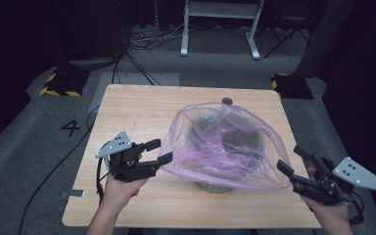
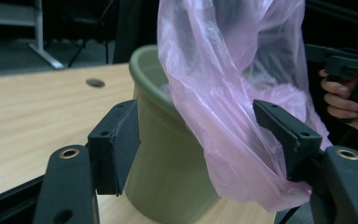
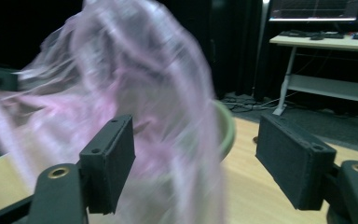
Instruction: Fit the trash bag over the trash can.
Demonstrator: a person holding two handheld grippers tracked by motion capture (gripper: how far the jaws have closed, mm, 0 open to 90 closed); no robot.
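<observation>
A thin pink plastic bag [image 1: 223, 144] billows over a pale green bin [image 1: 214, 187] that stands on the wooden table [image 1: 142, 105]. My left gripper [image 1: 159, 151] is at the bag's left corner with its jaws apart. In the left gripper view the bag [image 2: 223, 93] hangs loose between the jaws of the left gripper [image 2: 193, 112], brushing the right one, with the bin [image 2: 168, 172] behind. My right gripper [image 1: 289, 157] is open at the bag's right corner. The right gripper view shows the blurred bag [image 3: 135, 93] in front of its left jaw, over the bin rim [image 3: 228, 130].
A small dark round spot [image 1: 227, 101] lies near the table's far edge. Beyond the table stand a white desk frame [image 1: 220, 24], floor cables and yellow-black striped bases [image 1: 61, 83]. A "4" [image 1: 71, 128] is marked on the floor at the left.
</observation>
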